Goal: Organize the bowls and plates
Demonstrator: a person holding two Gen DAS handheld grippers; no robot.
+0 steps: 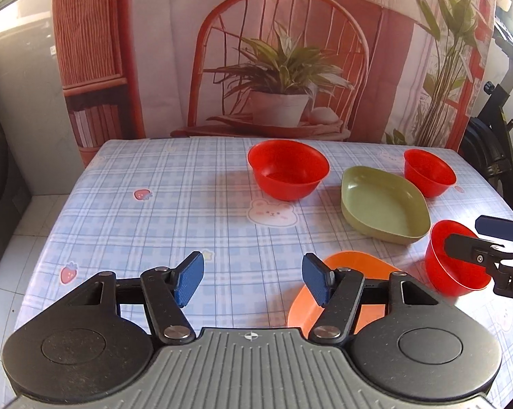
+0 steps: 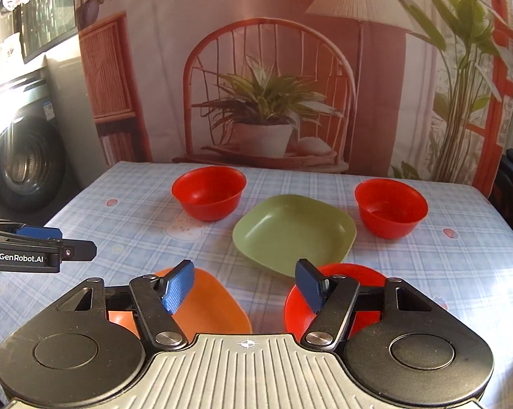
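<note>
Three red bowls (image 2: pixel 209 192) empty, green plate (image 2: pixel 293 231) empty, orange plate (image 2: pixel 208 301) empty

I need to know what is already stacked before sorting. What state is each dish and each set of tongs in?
Far left red bowl: upright, empty.
Far right red bowl: upright, empty.
Near red bowl: upright, unstacked.
Green plate: flat, empty.
Orange plate: flat, empty.
Left tongs: open, empty.
Right tongs: open, empty.

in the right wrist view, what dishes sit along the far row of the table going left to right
round red plastic bowl on the far left → square olive-green plastic plate in the middle → second round red plastic bowl on the far right
</note>
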